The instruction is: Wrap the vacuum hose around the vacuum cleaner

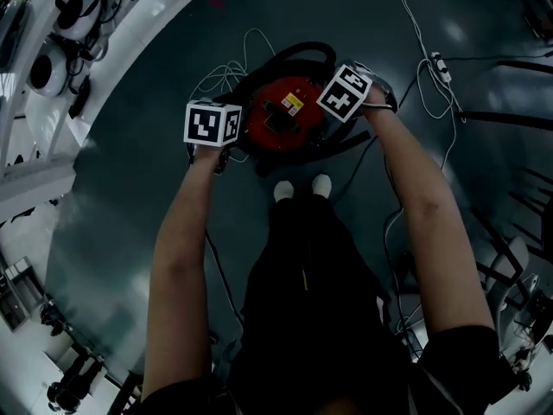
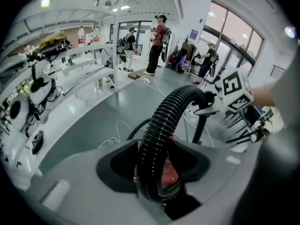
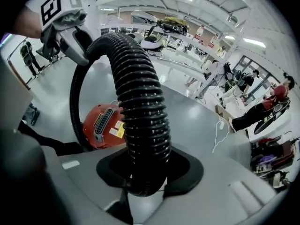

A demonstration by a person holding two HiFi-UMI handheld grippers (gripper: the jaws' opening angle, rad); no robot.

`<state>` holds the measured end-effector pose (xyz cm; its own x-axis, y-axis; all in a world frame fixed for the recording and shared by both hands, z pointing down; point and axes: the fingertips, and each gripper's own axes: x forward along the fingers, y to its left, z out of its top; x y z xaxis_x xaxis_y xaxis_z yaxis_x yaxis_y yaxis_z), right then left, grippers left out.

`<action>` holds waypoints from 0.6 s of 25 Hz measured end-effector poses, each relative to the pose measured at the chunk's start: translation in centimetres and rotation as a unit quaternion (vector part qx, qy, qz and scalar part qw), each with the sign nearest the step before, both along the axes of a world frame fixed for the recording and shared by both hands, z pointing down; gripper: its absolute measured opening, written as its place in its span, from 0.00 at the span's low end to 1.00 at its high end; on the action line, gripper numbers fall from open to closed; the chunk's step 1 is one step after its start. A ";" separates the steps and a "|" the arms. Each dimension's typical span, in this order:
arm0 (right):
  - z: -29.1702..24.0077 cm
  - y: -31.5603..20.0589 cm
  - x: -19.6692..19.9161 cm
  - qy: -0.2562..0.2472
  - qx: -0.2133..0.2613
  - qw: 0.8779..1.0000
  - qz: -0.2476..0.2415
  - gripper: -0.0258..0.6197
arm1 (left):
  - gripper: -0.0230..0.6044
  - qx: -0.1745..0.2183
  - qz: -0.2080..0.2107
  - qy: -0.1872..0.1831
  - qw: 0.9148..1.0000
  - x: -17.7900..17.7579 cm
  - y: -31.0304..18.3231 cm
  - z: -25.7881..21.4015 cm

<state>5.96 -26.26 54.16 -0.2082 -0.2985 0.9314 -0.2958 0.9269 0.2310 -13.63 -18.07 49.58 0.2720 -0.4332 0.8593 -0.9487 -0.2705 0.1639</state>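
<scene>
- Left tool [image 2: 153, 182]: clamped on the ribbed black hose [image 2: 161, 125], just left of the vacuum cleaner [image 1: 281, 115]. I grip there to have a firm point to steer from.
- Right tool [image 3: 143, 177]: also closed on the hose, just right of the vacuum cleaner. Two grips let me bend the span instead of dragging it.
- The hose between the tools arches up above the vacuum cleaner, off the floor [image 1: 147, 128]. It is held high, I judge, to clear the red body before it is laid round.
- My shoes [image 1: 302, 188] are on the near side of the vacuum cleaner, so I work straight down over it.
- The vacuum cleaner is red and round, and sits on the floor between the two tools.
- More hose curves round the far side of the vacuum cleaner, close to the body. It looks like part of a wrap, but I can't tell how many turns. I judge the task partly done.
- A white cable [image 1: 226, 76] lies loose on the floor, far-left of the vacuum cleaner. It could snag the loop.
</scene>
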 end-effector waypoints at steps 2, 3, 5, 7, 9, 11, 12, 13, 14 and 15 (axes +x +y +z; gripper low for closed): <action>0.8 -0.4 -1.1 -0.006 0.002 1.000 -0.004 0.28 | 0.36 0.019 0.000 -0.024 1.000 -1.0 -0.3 0.7; 1.4 -0.5 -1.5 -0.006 0.000 1.000 -0.006 0.28 | 0.35 0.025 -0.001 -0.031 0.999 -1.4 -0.4 1.1; 2.5 -0.6 -2.2 -0.006 -0.004 1.000 -0.007 0.28 | 0.35 0.032 -0.003 -0.040 0.999 -2.0 -0.6 1.8; 3.6 -0.7 -2.7 -0.007 -0.007 1.000 -0.007 0.28 | 0.35 0.040 -0.005 -0.051 0.998 -2.6 -0.9 2.6; 4.6 -0.9 -3.2 -0.010 -0.009 1.000 -0.007 0.28 | 0.34 0.052 -0.008 -0.065 0.996 -3.0 -1.2 3.3; 5.4 -1.3 -3.5 -0.010 -0.007 1.000 -0.008 0.27 | 0.34 0.063 -0.012 -0.082 0.995 -3.3 -1.5 4.0; 5.8 -1.6 -3.6 -0.010 -0.004 1.000 -0.009 0.27 | 0.34 0.067 -0.014 -0.091 0.993 -3.5 -1.7 4.4; 6.0 -1.8 -3.8 -0.009 -0.001 1.000 -0.010 0.27 | 0.33 0.071 -0.017 -0.098 0.992 -3.7 -1.8 4.7; 6.3 -2.0 -4.1 -0.009 0.003 1.000 -0.011 0.27 | 0.33 0.073 -0.020 -0.105 0.992 -3.9 -1.8 5.1; 6.6 -2.2 -4.4 -0.008 0.005 1.000 -0.014 0.27 | 0.33 0.074 -0.024 -0.110 0.991 -4.1 -1.8 5.5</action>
